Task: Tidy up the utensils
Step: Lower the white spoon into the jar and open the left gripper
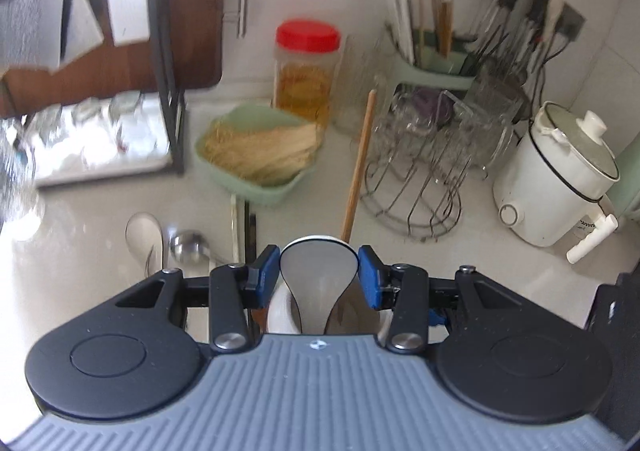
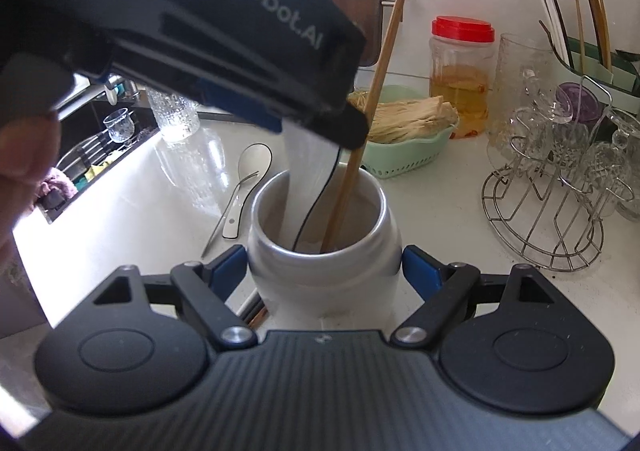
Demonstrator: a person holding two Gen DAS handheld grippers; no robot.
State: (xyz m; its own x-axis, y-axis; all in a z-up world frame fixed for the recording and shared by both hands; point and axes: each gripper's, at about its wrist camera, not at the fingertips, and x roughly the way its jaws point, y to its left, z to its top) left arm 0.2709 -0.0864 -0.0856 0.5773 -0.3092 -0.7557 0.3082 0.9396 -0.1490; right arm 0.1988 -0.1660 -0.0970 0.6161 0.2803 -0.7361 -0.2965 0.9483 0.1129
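Observation:
My left gripper (image 1: 318, 271) is shut on the bowl of a white spoon (image 1: 318, 275), whose handle points down into the white jar (image 1: 280, 315) just below. In the right wrist view the left gripper (image 2: 312, 131) hangs over the jar (image 2: 324, 271) with the spoon (image 2: 308, 171) reaching inside. A wooden chopstick (image 2: 360, 139) leans in the same jar and also shows as the chopstick (image 1: 360, 167) past the left fingers. My right gripper (image 2: 324, 267) straddles the jar, its blue pads (image 2: 228, 267) close beside the wall without pressing. Another white spoon (image 1: 142, 235) and a metal ladle (image 1: 186, 245) lie on the counter.
Behind the jar stand a green basket (image 2: 404, 159) of dried strips, a red-lidded jar (image 2: 460, 83), a wire glass rack (image 2: 544, 219) and a green chopstick holder (image 1: 432, 67). A white electric pot (image 1: 556, 179) is at the right. The sink (image 2: 96, 147) lies left. Chopsticks (image 2: 256, 311) lie by my right fingers.

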